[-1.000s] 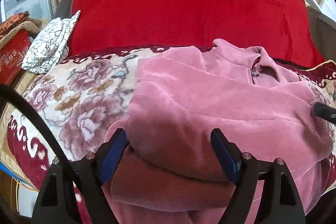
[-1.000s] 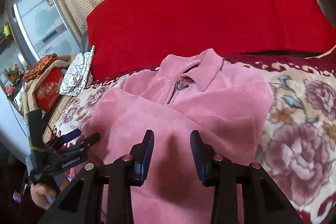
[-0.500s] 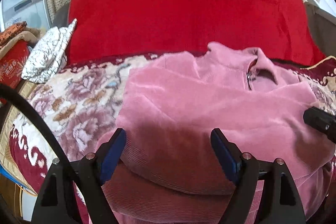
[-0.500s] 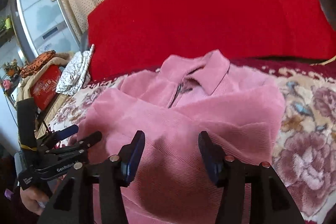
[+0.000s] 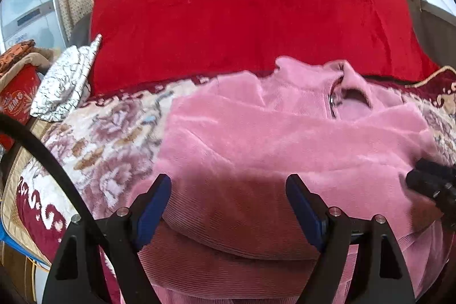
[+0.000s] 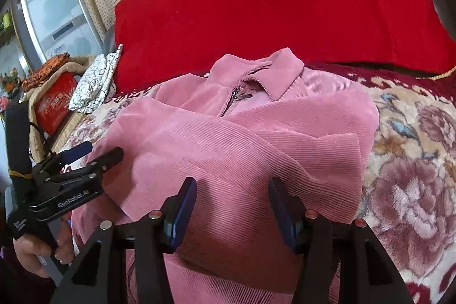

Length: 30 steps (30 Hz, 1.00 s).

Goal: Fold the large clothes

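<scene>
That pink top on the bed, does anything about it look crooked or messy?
A little. The pink corduroy top is folded unevenly: its sleeves cross the chest at a slant, and the collar lies skewed over a part-open zip. No tear or stain shows. It rests on the floral blanket.

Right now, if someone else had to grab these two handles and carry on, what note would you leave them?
Left tool: open, nothing held, over the near left part of the pink jacket.
Right tool: open, nothing held, over the near right part.
Jacket: on the floral blanket, collar toward the red cushion.
Done: both sides seem folded in across the front.
Left: probably fold the near hem up toward the collar.
</scene>
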Motion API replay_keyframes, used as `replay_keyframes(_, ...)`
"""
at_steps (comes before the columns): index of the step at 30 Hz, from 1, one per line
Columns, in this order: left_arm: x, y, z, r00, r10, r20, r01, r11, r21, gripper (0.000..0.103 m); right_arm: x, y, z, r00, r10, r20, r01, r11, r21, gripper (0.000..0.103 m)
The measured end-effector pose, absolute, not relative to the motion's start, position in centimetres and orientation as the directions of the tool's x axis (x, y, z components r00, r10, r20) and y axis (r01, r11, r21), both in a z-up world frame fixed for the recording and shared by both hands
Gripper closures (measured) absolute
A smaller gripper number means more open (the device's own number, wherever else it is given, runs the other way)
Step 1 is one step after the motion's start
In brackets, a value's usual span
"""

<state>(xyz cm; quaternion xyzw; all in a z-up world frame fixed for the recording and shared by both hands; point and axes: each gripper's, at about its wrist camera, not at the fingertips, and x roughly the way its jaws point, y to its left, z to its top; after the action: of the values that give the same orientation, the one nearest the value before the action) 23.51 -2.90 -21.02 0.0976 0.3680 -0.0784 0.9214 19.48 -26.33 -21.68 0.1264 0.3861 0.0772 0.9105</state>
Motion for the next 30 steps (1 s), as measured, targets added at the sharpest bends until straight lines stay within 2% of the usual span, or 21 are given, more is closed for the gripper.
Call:
replay_keyframes(4, 24.1, -3.3, -22.6, 0.662, -0.045, -0.748, 0.233, 0.961, 0.149, 0.020, 19.1, -27.4, -21.2, 0.708, 0.248, -0.661, -0.025, 0.944, 0.328, 0.046)
replay_keyframes(8, 23.7, -3.8, -23.0, 0.670, -0.022, -0.742, 0.245, 0.950, 0.193, 0.019, 18.9, -28.7, -20.9, 0.720, 0.253, -0.647, -0.001, 0.932, 0.364, 0.046)
replay_keyframes(13, 23.5, -3.0, -22.0, 0.692, -0.048, -0.720, 0.224, 0.963, 0.152, 0.020, 19.3, -28.8, -21.8, 0.678, 0.260, -0.687, -0.001, 0.935, 0.354, 0.048)
replay_keyframes(18, 22.9, -2.7, -20.7, 0.738, -0.079, -0.670, 0.223, 0.966, 0.132, 0.019, 18.4, -29.5, -20.9, 0.721, 0.249, -0.647, 0.005, 0.931, 0.364, 0.048)
replay_keyframes(20, 23.0, -3.0, -21.0, 0.732, -0.067, -0.678, 0.232, 0.960, 0.155, 0.019, 18.1, -30.4, -20.5, 0.739, 0.244, -0.628, 0.023, 0.923, 0.385, 0.048)
replay_keyframes(24, 24.1, -3.6, -23.1, 0.658, -0.011, -0.753, 0.245, 0.949, 0.200, 0.019, 18.9, -30.9, -21.6, 0.694, 0.256, -0.672, 0.052, 0.914, 0.402, 0.048)
replay_keyframes(27, 23.8, -3.9, -23.0, 0.669, 0.000, -0.743, 0.246, 0.944, 0.222, 0.019, 19.2, -30.1, -22.0, 0.675, 0.224, -0.703, 0.041, 0.940, 0.339, 0.048)
replay_keyframes(30, 23.6, -3.6, -22.8, 0.672, -0.011, -0.740, 0.246, 0.946, 0.210, 0.019, 18.8, -30.2, -21.5, 0.694, 0.219, -0.686, 0.035, 0.941, 0.336, 0.048)
